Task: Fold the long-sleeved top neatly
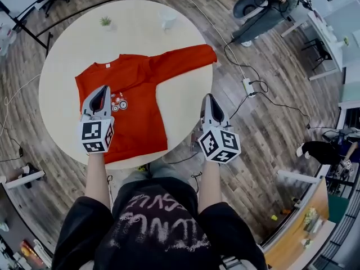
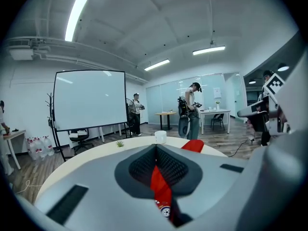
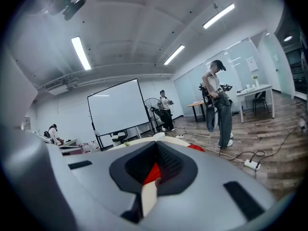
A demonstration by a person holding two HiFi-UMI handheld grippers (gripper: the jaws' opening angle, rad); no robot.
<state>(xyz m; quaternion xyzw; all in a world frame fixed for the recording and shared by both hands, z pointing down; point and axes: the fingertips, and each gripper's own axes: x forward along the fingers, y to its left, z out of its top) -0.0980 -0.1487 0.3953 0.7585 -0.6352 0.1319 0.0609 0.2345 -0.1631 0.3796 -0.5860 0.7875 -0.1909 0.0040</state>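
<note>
Head view: a red long-sleeved top (image 1: 135, 114) lies flat mid-table (image 1: 67, 44), 1 sleeve (image 1: 183, 61) stretched toward the table's right edge. Left gripper (image 1: 103, 89) and right gripper (image 1: 209, 97) hover above the table, jaws together, empty. Likely best next: open the right, pinch the cuff, lay the sleeve across smoothly.

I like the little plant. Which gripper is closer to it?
Left. The left gripper is over the top, the plant straight beyond it; the right gripper is at the near right edge of the table, farther off.
</note>
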